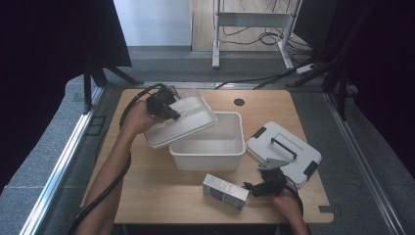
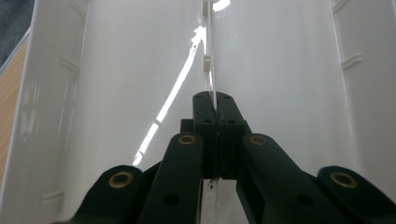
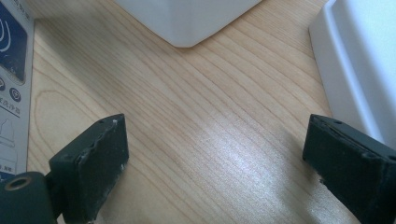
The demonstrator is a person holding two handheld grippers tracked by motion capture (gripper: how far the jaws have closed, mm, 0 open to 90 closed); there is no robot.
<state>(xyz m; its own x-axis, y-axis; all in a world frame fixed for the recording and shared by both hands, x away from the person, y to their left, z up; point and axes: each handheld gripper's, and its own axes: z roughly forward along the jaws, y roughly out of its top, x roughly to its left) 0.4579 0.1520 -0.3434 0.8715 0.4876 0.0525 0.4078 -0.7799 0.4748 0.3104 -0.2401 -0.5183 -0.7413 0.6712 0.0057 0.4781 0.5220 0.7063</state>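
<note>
A white tray insert [image 1: 183,120] hangs tilted above the left rim of an open white bin [image 1: 208,147]. My left gripper [image 1: 172,113] holds it at its near-left edge. In the left gripper view, that gripper [image 2: 214,101] is shut on the thin middle rib of the tray insert [image 2: 116,93]. My right gripper [image 1: 251,187] rests low near the table's front, between a small grey-and-white box [image 1: 225,192] and a white lid [image 1: 284,152]. In the right gripper view, this gripper [image 3: 215,149] stands wide open over bare wood, with the box [image 3: 11,70] at its left.
The white lid has a dark handle and dark corner clips and lies flat at the right of the wooden table [image 1: 147,196]. A bin corner [image 3: 187,18] and the lid's edge [image 3: 359,60] lie just ahead of the right gripper. A cable hole [image 1: 239,102] sits at the table's back.
</note>
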